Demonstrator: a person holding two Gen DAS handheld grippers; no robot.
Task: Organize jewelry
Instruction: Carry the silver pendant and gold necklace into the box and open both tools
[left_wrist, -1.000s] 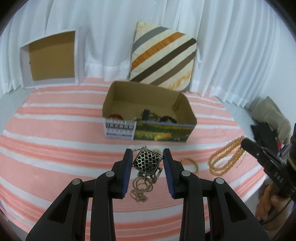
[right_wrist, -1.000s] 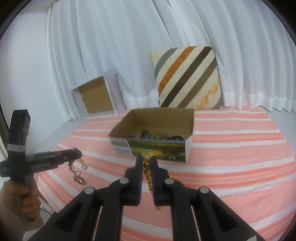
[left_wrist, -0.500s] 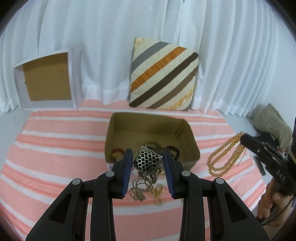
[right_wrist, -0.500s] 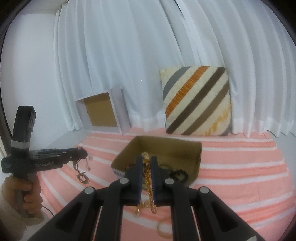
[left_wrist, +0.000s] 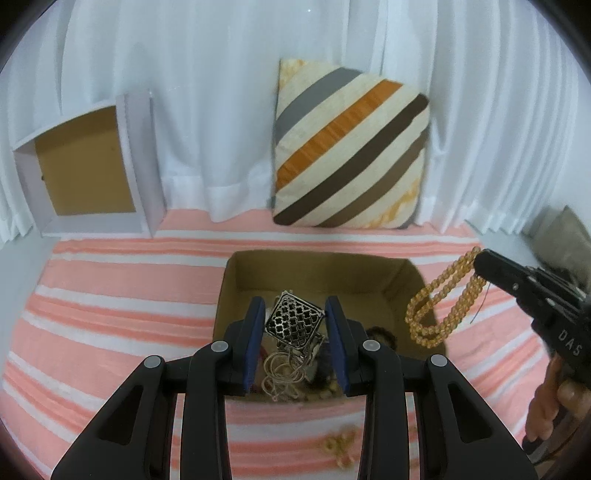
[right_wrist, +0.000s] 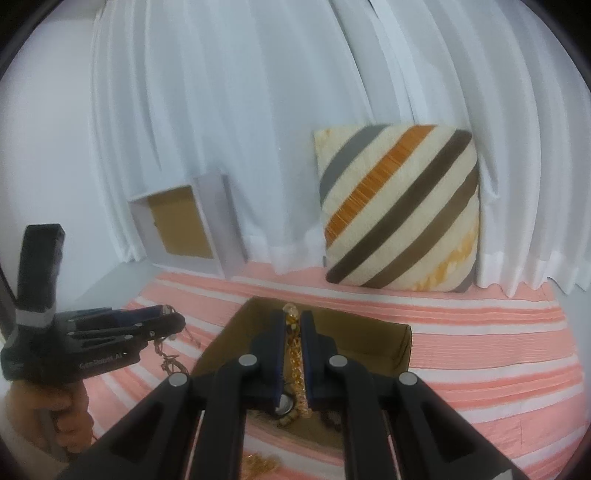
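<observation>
My left gripper (left_wrist: 295, 325) is shut on a square silver lattice pendant (left_wrist: 294, 322), held cornerwise between the blue pads, with its thin chain (left_wrist: 282, 373) dangling below. It hangs over the near part of an open cardboard box (left_wrist: 321, 269). My right gripper (right_wrist: 293, 325) is shut on an amber bead necklace (right_wrist: 294, 356) that hangs into the same box (right_wrist: 369, 332). In the left wrist view the right gripper (left_wrist: 480, 264) sits above the box's right wall, the bead loops (left_wrist: 439, 302) hanging from it. The left gripper (right_wrist: 173, 321) shows at the left of the right wrist view.
Dark bracelets (left_wrist: 380, 334) lie inside the box. A small gold piece (left_wrist: 338, 445) rests on the pink striped cloth (left_wrist: 110, 295) in front of it. Behind stand a striped cushion (left_wrist: 351, 155), a white open box (left_wrist: 85, 170) and white curtains (left_wrist: 221, 92).
Both grippers have moved forward with their jewelry, from above the cloth in front of the cardboard box to above the box itself. The grips have not changed.
</observation>
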